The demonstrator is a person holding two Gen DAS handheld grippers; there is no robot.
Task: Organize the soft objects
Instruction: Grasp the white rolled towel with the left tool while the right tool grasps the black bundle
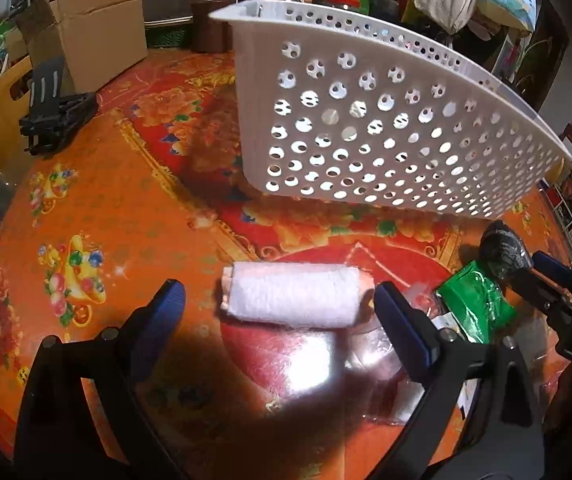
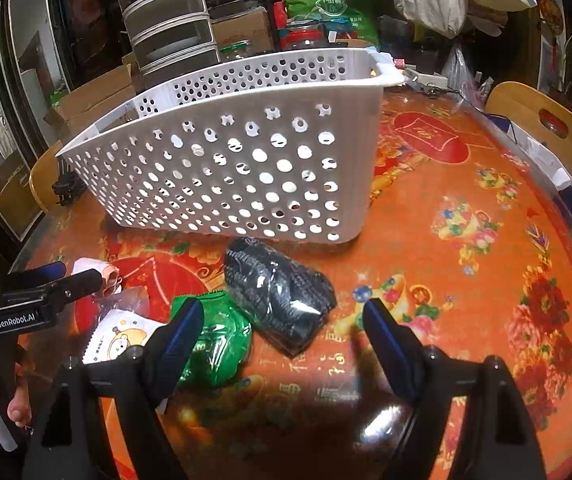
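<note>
Two hand-held grippers hang over a round table (image 1: 98, 216) with a red-and-orange floral cover. Nearest the left wrist camera, the left gripper (image 1: 280, 300) stands spread wide and empty, its blue-padded fingers flanking but not touching a rolled white towel (image 1: 292, 294) whose long axis runs left to right across the view, one rolled end facing left. Only the right wrist camera shows the right gripper (image 2: 284, 312), also spread and empty, above a green plastic packet (image 2: 216, 344) and a dark knitted bundle wrapped in clear film (image 2: 282, 300), which lies diagonally, its far end toward the basket; a printed clear packet with a cartoon bear (image 2: 120, 338) lies to the left, near a person's fingers (image 2: 18, 412). Beyond, a white perforated basket (image 1: 366, 136) sits on the table. Only the left view shows the black folding stand (image 1: 52, 116) and cardboard box (image 1: 94, 28) farther back.
</note>
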